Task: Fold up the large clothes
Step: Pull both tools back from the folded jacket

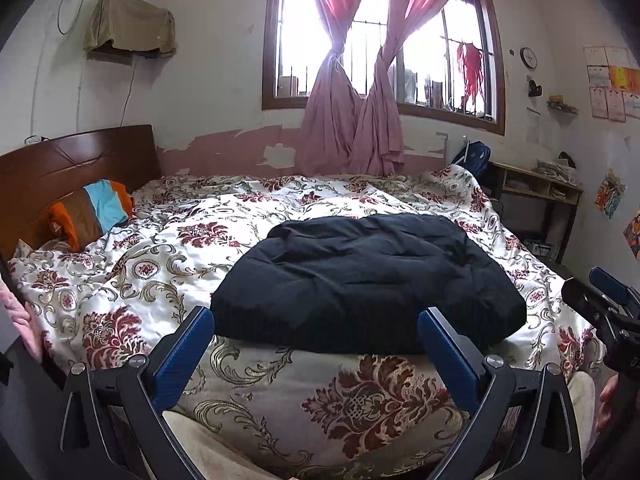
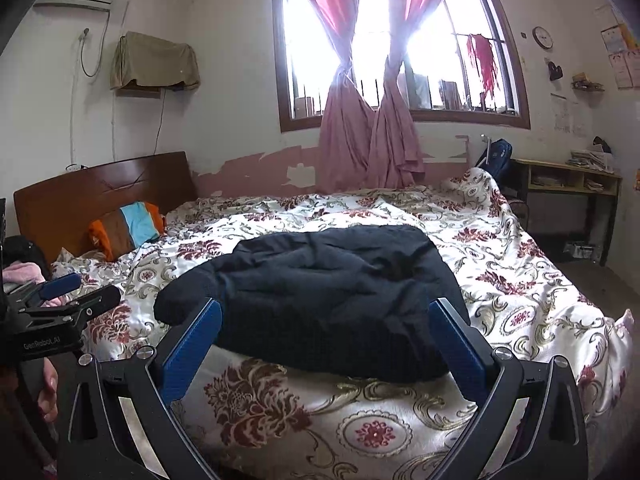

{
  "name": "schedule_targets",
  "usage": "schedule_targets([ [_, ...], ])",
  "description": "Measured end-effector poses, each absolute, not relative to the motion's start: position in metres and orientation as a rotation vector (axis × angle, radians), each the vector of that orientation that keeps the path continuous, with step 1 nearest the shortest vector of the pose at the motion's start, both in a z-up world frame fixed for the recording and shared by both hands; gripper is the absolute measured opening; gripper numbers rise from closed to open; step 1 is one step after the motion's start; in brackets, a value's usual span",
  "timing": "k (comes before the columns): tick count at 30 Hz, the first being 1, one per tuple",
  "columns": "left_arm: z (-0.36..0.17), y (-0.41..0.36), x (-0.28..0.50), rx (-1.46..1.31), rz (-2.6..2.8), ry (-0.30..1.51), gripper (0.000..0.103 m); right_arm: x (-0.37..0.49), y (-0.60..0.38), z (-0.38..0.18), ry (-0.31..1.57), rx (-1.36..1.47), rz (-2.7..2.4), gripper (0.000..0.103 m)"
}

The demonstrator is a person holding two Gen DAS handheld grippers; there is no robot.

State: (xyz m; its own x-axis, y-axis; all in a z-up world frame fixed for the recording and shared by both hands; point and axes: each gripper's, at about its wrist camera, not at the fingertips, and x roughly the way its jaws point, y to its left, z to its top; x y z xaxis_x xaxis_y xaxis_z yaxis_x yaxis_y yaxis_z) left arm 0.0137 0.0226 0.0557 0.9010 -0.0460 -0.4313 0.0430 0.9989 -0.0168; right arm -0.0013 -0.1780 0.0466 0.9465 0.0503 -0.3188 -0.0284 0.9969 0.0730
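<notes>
At the far left I see the headboard (image 1: 76, 160) and, just in front of it, a striped pillow (image 1: 96, 212) that lies on the quilt (image 1: 160, 248). The quilt has a flower pattern and covers the whole bed.

My left gripper (image 1: 316, 344) is at the near edge of the bed. Its two blue fingers (image 1: 184, 360) stand wide apart and nothing is between them. They do not touch the cloth, as far as I can tell.

In the middle of the bed, toward the near side, lies the garment (image 1: 360, 276). It is dark and thick, folded into a compact block, and it rests flat on the quilt. In the right wrist view one rounded part of the garment sticks out at its left near corner.

My right gripper (image 2: 326, 344) is also at the near edge, to the right of the left one, and its fingers are wide apart too, with nothing held. In the left wrist view it shows at the right border.

Behind the bed the window (image 1: 380, 40) has pink curtains (image 1: 352, 112) tied in knots. At the far right a desk (image 2: 568, 184) stands against the wall, and a clock (image 2: 543, 37) hangs above it.
</notes>
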Motion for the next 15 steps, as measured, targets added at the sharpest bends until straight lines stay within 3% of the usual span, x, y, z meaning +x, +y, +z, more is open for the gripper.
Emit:
schedule_targets([
  [15,0.034,0.023,0.012,0.03,-0.037,0.487,0.103,0.003,-0.171,0.021,0.391,0.074,0.04,0.101],
])
